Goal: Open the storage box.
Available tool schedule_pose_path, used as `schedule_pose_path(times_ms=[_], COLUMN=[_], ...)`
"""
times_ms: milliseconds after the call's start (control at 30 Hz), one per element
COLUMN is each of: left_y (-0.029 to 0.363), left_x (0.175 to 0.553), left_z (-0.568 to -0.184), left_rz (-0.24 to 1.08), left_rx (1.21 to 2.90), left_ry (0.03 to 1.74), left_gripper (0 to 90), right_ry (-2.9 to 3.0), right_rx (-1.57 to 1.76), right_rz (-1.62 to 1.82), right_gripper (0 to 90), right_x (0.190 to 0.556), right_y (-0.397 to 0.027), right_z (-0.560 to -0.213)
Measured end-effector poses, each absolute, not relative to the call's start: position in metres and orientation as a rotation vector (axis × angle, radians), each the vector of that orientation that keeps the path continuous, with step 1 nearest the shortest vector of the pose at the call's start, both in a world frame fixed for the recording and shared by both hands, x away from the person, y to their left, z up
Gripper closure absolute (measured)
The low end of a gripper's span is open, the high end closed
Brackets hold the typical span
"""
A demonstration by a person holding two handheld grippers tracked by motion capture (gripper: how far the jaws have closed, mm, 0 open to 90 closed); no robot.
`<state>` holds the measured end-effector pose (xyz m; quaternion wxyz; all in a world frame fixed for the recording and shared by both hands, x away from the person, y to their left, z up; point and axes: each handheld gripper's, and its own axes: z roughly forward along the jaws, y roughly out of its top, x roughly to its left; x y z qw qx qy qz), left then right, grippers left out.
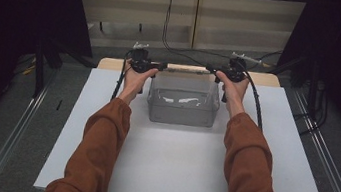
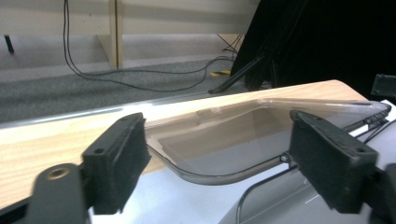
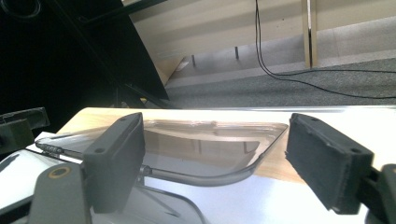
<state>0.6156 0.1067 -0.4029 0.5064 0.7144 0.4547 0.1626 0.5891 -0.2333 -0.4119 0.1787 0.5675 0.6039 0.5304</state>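
A clear plastic box [image 1: 183, 105] stands on the white board [image 1: 173, 167], toward its far edge. Its clear lid [image 1: 187, 69] lies swung back over the far rim. My left gripper [image 1: 162, 66] is at the lid's far left corner and my right gripper [image 1: 211, 69] at its far right corner. In the left gripper view the lid's rounded corner [image 2: 219, 144] sits between the open gripper's [image 2: 217, 133] wide jaws, clear of both pads. In the right gripper view the lid [image 3: 201, 144] likewise lies between the open gripper's [image 3: 215, 128] jaws, with neither pad on it.
A wooden tabletop edge [image 1: 261, 79] runs behind the white board. Black cables [image 1: 166, 35] trail over the grey floor beyond. Dark stands [image 1: 42, 63] and curtains flank the table, and metal rails [image 1: 321, 157] run along both sides.
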Motion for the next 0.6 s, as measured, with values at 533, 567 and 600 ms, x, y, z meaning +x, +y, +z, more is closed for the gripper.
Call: schedule_pose_path(times_ms=[533,567,600], left_y=[0.113,0.114,0.114], left_x=[0.605,0.605,0.604], left_z=[-0.406,-0.405,-0.405], left_rz=[0.445,0.445,0.449], left_rx=[1.71,1.712,1.708], left_ry=[1.039,1.037,1.039], left_gripper=[8.9,8.8,7.4], right_ry=[1.704,1.705,1.702], right_rx=[1.498,1.494,1.484], right_rz=[1.485,1.486,1.475], right_gripper=[6.3,5.5,4.4], right_x=[0.577,0.577,0.575], right_y=[-0.235,-0.235,-0.235], right_z=[-0.41,-0.41,-0.409])
